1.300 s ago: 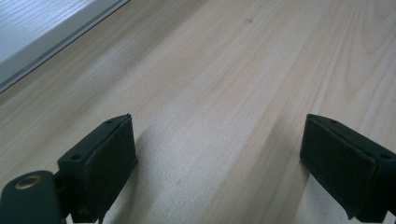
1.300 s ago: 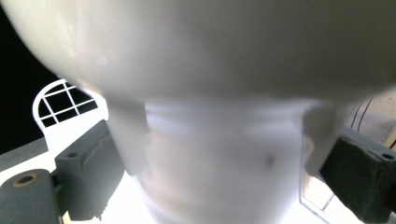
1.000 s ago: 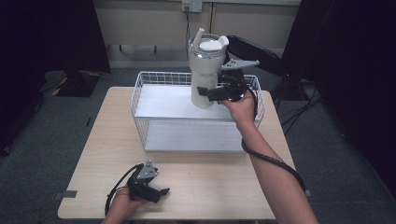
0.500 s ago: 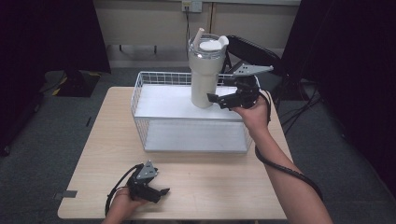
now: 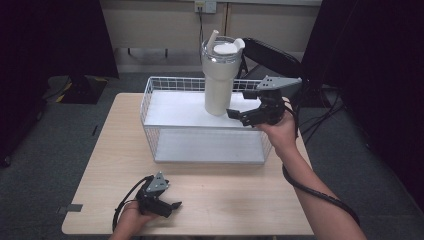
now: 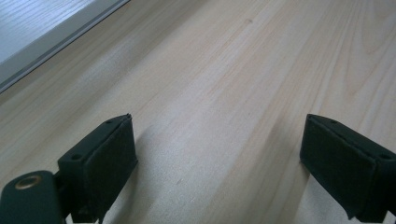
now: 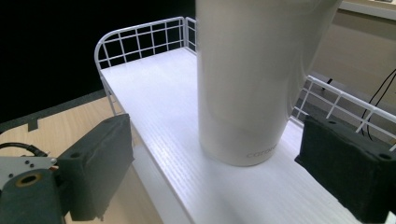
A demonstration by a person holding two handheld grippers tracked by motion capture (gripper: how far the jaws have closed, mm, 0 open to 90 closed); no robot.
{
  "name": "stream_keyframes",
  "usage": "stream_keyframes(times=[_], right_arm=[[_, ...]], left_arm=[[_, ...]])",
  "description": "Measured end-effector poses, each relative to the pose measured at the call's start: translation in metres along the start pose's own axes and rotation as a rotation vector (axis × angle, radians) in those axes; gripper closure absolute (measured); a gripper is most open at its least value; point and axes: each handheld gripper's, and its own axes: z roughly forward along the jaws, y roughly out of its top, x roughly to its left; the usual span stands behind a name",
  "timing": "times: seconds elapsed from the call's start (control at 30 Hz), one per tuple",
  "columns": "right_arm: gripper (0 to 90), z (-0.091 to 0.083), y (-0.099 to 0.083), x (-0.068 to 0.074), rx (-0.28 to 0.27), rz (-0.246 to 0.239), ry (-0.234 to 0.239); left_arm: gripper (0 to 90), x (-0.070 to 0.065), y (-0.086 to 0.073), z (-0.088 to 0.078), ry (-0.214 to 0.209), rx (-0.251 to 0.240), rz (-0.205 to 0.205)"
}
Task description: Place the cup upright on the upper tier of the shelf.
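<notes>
black pads of the right gripper (image 5: pixel 239 115) stand wide apart, holding nothing, with the tumbler (image 5: pixel 220 75) a little ahead of them and untouched. judging from this, the cup has been set down in the wire basket (image 5: pixel 150 112) and the step in hand is letting go; the next move calls for drawing the gripper straight back and up over the basket's rim without brushing the cup. it stands upright on the basket's white floor, toward the far right part, its long axis vertical, lid and straw pointing up, narrow base down. the left gripper (image 5: pixel 172 206) rests low on the wooden bench (image 5: pixel 100 150) at the near edge, also wide open and holding nothing.
</notes>
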Motion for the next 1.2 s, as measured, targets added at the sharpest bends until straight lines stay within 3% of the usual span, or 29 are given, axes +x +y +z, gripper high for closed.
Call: stream_keyframes(times=[0.73, 1.2], right_arm=[[9.1, -0.023, -0.010, 0.028, -0.030, -0.034, 0.082], [9.1, -0.031, -0.033, 0.037, -0.009, -0.065, 0.112]], left_arm=[[9.9, 0.000, 0.000, 0.000, 0.001, -0.001, 0.000], [9.9, 0.000, 0.000, 0.000, -0.002, 0.003, 0.000]])
